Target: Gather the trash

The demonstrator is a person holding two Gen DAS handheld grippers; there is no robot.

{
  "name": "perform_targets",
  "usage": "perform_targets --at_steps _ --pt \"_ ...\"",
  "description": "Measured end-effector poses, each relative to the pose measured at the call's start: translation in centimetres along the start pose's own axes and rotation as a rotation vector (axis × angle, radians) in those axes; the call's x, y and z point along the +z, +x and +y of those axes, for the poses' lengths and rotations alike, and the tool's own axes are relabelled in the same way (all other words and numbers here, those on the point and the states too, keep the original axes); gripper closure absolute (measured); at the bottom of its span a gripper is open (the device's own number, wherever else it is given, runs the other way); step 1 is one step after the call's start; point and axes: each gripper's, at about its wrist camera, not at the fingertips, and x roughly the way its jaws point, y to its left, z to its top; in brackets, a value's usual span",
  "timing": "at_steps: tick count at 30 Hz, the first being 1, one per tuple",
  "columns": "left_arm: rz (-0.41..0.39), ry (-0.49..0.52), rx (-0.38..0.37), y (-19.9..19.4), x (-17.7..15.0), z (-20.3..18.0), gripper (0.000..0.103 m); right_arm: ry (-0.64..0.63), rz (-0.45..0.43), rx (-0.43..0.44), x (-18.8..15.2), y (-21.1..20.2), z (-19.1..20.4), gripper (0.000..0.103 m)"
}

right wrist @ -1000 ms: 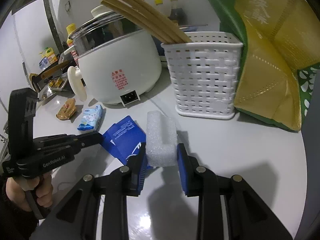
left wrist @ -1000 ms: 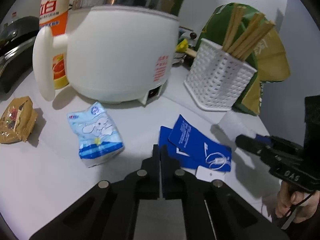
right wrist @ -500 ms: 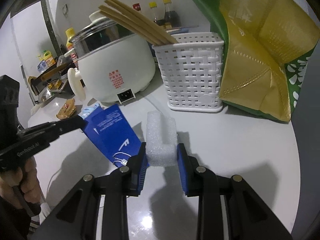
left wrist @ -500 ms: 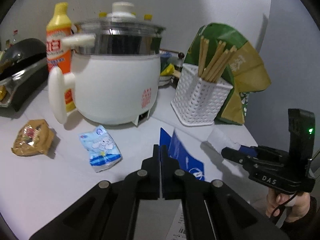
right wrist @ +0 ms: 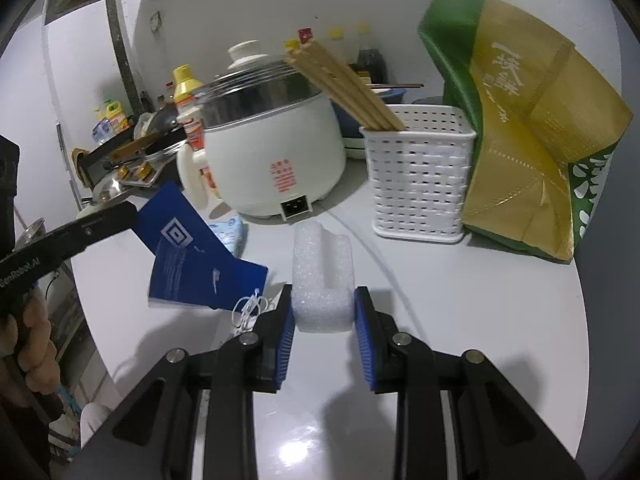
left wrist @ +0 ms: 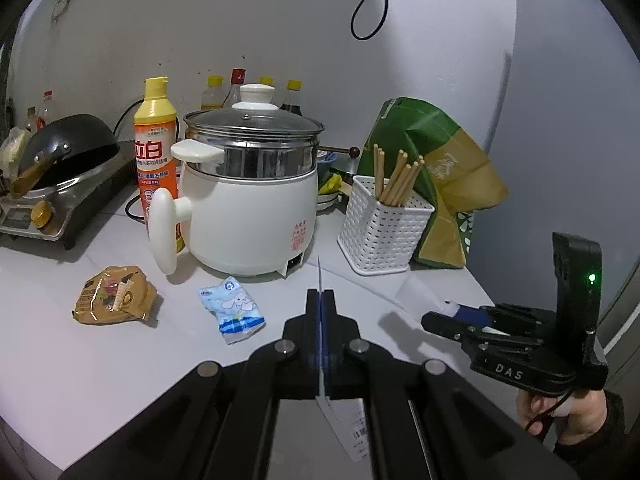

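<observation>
Two claws, each gripping trash: my right gripper (right wrist: 324,320) squeezes a spongy white L-shaped foam block (right wrist: 322,280) at frame centre. My left gripper (left wrist: 320,300) pinches flat blue cards (right wrist: 188,258) edge-on, lifted at centre left.

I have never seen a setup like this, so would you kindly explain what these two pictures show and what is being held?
A person holds a two-finger gripper in each hand, each carrying a fisheye camera looking along its fingers. One picture is the left gripper's view, the other the right's. The left gripper is shut on a blue card, seen edge-on in its own view. The right gripper clamps a white foam piece. On the counter lie a brown wrapper and a light blue packet, beside a white cooker and a chopstick basket.
</observation>
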Motion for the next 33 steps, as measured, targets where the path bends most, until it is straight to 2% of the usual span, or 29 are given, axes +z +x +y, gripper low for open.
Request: perform_targets --at_steps 6,9,13,14,16,17,20,22,24,25,29,33 --pt "0.059 -0.016 -0.021 2.1 -1.8 -0.1 0.103 0.001 0.017 0.013 -0.9 0.2 1.0 0.077" --pt "0.057 -0.016 -0.019 2.5 -2.1 -0.2 0.103 0.008 0.034 0.013 -1.5 0.7 0.9 0.077" --pt "0.114 -0.050 -0.029 4.1 -2.8 0.0 0.101 0.017 0.066 0.020 -2.4 1.8 0.7 0.077" --pt "0.126 -0.060 -0.035 4.6 -3.0 0.0 0.095 0.017 0.071 0.022 -2.6 2.0 0.6 0.077" --pt "0.145 -0.077 -0.061 5.4 -3.5 -0.2 0.067 0.023 0.080 0.026 -2.9 2.4 0.4 0.077" --pt "0.151 -0.087 -0.069 5.6 -3.7 -0.3 0.049 0.024 0.089 0.028 -3.1 2.7 0.3 0.077" --pt "0.177 -0.092 -0.110 6.5 -4.0 -0.9 0.048 0.037 0.119 0.027 -3.6 3.7 -0.4 0.077" --pt "0.200 -0.077 -0.108 7.4 -4.2 -1.4 0.046 0.049 0.127 0.028 -4.1 4.0 -0.9 0.077" --pt "0.220 -0.062 -0.093 8.2 -4.5 -1.7 0.029 0.056 0.130 0.034 -4.2 3.9 -1.2 0.077" --pt "0.231 -0.055 -0.090 8.6 -4.7 -1.8 0.026 0.056 0.123 0.033 -4.2 3.7 -1.3 0.077" --pt "0.272 -0.020 -0.090 9.6 -5.1 -2.8 0.025 0.065 0.083 0.012 -4.0 2.5 -2.2 0.077" --pt "0.295 0.018 -0.124 9.8 -5.3 -4.8 0.025 0.094 0.043 -0.022 -3.6 0.9 -4.2 0.077"
